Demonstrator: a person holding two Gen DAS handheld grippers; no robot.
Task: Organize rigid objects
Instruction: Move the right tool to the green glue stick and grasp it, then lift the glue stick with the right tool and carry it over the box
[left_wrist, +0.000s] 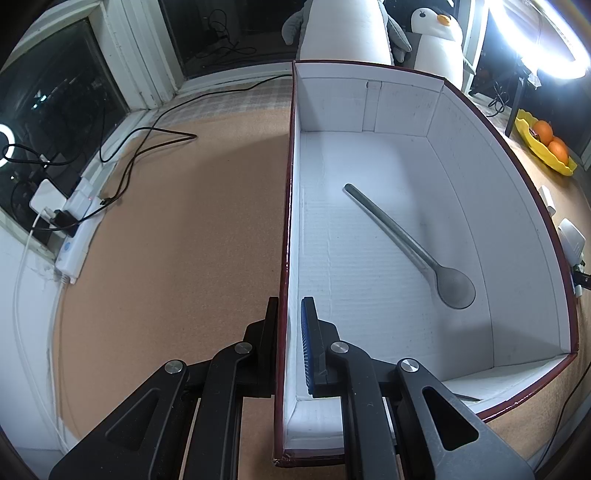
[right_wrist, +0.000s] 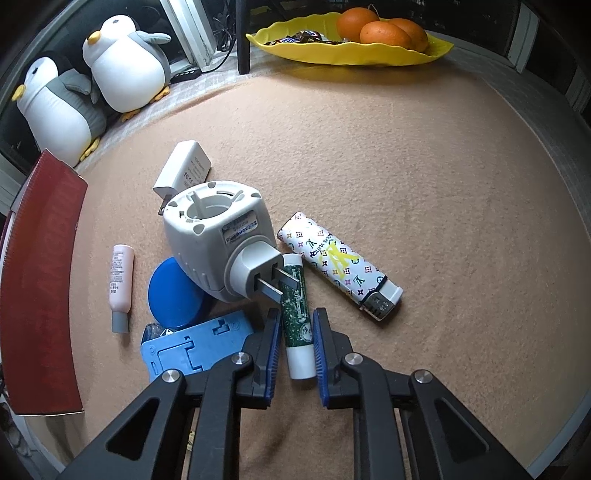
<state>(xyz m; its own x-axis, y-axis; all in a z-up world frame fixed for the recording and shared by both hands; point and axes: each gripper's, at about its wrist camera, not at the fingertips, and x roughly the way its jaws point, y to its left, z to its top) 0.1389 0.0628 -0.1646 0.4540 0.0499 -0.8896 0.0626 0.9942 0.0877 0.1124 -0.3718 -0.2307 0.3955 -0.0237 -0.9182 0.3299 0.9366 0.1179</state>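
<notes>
In the left wrist view my left gripper (left_wrist: 290, 302) is shut on the left wall of a white-lined, red-edged box (left_wrist: 461, 177), one finger outside it and one inside. A grey spoon (left_wrist: 406, 243) lies on the box floor. In the right wrist view my right gripper (right_wrist: 297, 314) points down at the table, and its blue pads (right_wrist: 275, 343) press both sides of a green and white tube (right_wrist: 297, 325) lying there. The tube's far end sits under the prongs of a grey plug-in device (right_wrist: 210, 236). A patterned lighter (right_wrist: 340, 266) lies just right of the tube.
A white charger (right_wrist: 186, 166), a pink tube (right_wrist: 120, 277), a blue round lid (right_wrist: 173, 291) and a blue plastic plate (right_wrist: 192, 347) lie left of the gripper. The box's red outer wall (right_wrist: 40, 277) is at far left. A yellow dish of oranges (right_wrist: 351, 51) and plush penguins (right_wrist: 125, 62) sit behind.
</notes>
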